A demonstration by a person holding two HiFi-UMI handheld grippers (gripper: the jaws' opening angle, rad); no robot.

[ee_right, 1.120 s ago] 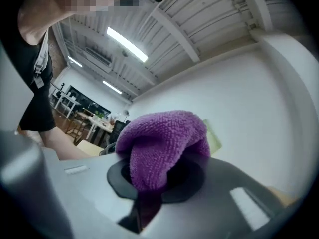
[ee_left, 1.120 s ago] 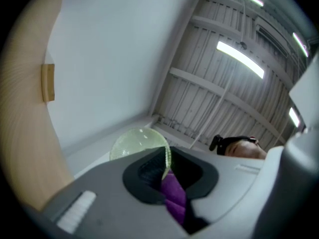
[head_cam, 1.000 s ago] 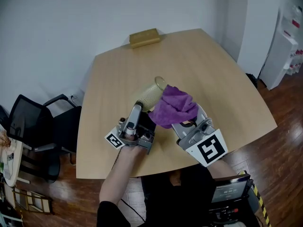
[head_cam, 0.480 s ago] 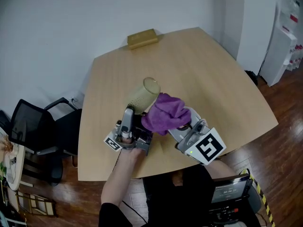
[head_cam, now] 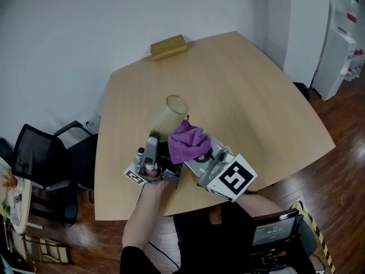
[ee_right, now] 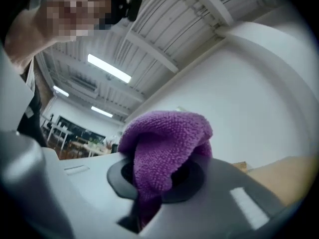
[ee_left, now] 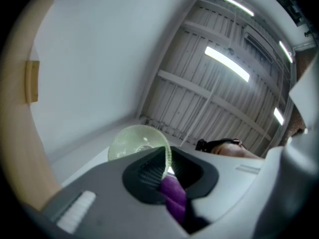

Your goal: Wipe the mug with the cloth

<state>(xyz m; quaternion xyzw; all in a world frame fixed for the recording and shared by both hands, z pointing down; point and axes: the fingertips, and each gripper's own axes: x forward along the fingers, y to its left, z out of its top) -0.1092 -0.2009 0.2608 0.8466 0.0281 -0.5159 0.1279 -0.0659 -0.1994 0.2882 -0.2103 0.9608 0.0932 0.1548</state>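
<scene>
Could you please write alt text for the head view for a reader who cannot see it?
The left gripper holds a pale green mug tilted above a wooden table, and the right gripper holds a bunched purple cloth right beside it.

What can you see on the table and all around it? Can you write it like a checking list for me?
Surface: light wooden table, mostly bare.
Job's things: see-through yellowish mug, held up and tilted; purple cloth bunched right beside it.
Clutter: one tan block at the table's far edge.
Grippers: left gripper clamped on the mug's rim; right gripper clamped on the cloth.
Cables: nothing seen.
Surroundings: black chair to the left, wooden floor, white wall, white cabinet to the right.
</scene>
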